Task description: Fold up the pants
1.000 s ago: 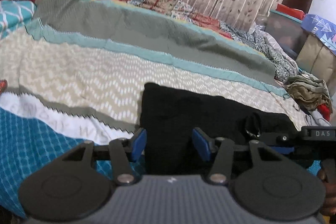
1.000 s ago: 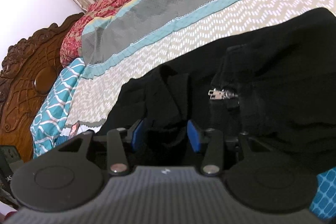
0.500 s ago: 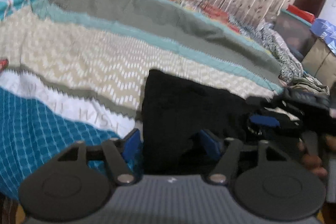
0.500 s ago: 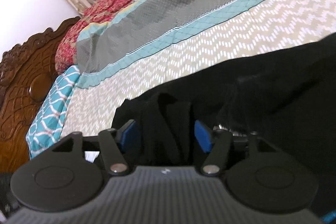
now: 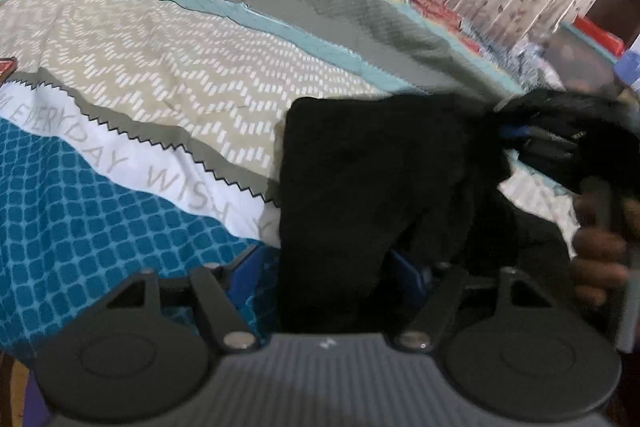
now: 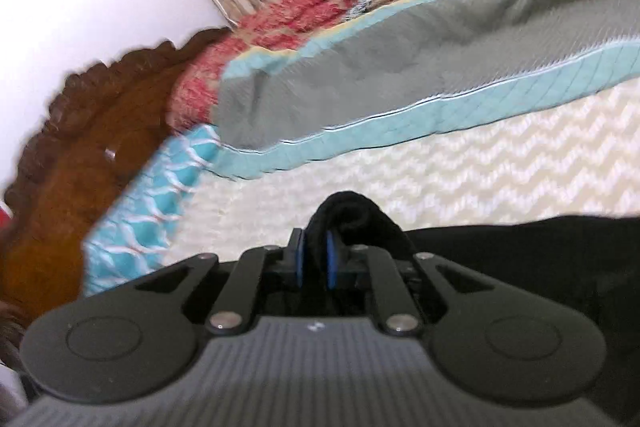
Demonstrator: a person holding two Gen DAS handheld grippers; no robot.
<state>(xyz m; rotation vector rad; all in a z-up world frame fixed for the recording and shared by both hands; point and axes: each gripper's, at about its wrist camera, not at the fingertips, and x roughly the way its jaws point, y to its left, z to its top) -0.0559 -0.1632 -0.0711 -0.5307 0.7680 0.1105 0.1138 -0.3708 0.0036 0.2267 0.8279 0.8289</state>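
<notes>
Here the left gripper point(image 5: 328, 267) was spread wide astride the pants point(image 5: 360, 167), whose left edge lay straight on the bedspread point(image 5: 120, 75), bare quilt stretching leftward. The right gripper point(image 6: 314, 261) was clenched on a raised fold of pants point(image 6: 500, 251).

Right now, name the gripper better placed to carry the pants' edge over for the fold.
Right. The right gripper is clamped on a bunch of the black pants; the left gripper is open around the fabric.

Black pants point(image 5: 360, 179) on a bedspread point(image 5: 168, 59) of teal grid, beige chevron and grey bands
</notes>
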